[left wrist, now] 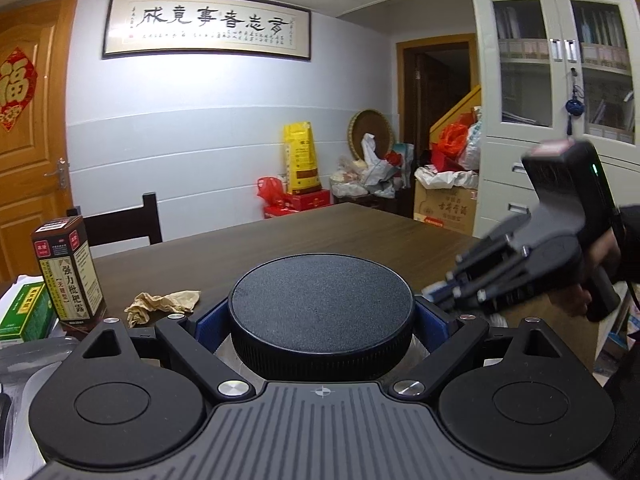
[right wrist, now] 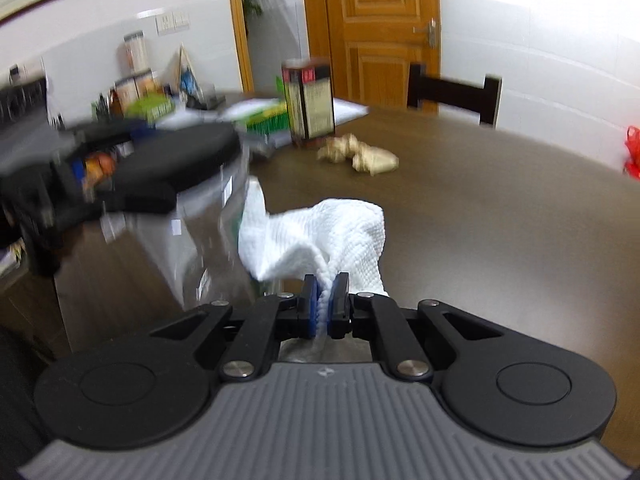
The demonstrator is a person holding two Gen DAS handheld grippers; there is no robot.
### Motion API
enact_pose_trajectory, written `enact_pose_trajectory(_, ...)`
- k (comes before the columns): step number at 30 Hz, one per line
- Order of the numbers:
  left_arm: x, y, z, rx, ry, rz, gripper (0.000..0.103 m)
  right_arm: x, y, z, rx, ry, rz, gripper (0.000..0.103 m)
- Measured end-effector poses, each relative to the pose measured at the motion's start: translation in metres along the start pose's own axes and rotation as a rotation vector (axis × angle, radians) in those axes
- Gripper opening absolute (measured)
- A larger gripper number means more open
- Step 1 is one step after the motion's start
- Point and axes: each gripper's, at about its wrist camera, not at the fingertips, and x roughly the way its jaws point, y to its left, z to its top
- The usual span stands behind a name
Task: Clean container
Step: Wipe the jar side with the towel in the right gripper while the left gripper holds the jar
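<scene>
My right gripper (right wrist: 323,304), low centre of its frame, pinches the white cloth (right wrist: 320,232) while my left gripper (left wrist: 322,320) clamps the container (right wrist: 192,232) by its black lid (left wrist: 322,304); pressing sideways with the cloth could twist the clear, slippery jar loose.

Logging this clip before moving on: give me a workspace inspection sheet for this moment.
Surface: dark wooden table, mostly bare.
Job's things: clear container with black lid; white cloth.
Clutter: crumpled brown paper, brown carton, green box.
Grippers: left gripper clamps the lid; right gripper shut on the cloth, beside the container wall.
Cables: nothing seen.
Surroundings: chair, framed calligraphy, wooden door, white cabinet, piled bags.
</scene>
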Motion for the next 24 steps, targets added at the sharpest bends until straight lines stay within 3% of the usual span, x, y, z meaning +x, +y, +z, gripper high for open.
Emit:
enact_pose_trajectory(6, 0.001, 0.01, 0.0, 0.026, -0.001, -0.087, 0.095, -0.012, -0.012, 0.035, 0.065, -0.1, 0.08, 0.009)
enact_pose_trajectory(10, 0.005, 0.012, 0.002, 0.037, 0.005, -0.117, 0.095, -0.002, -0.021, 0.046, 0.13, -0.121, 0.147, 0.009)
enact_pose_trajectory(24, 0.008, 0.012, 0.0, 0.036, -0.004, -0.121, 0.095, 0.062, -0.02, 0.027, 0.148, 0.051, 0.189, 0.009)
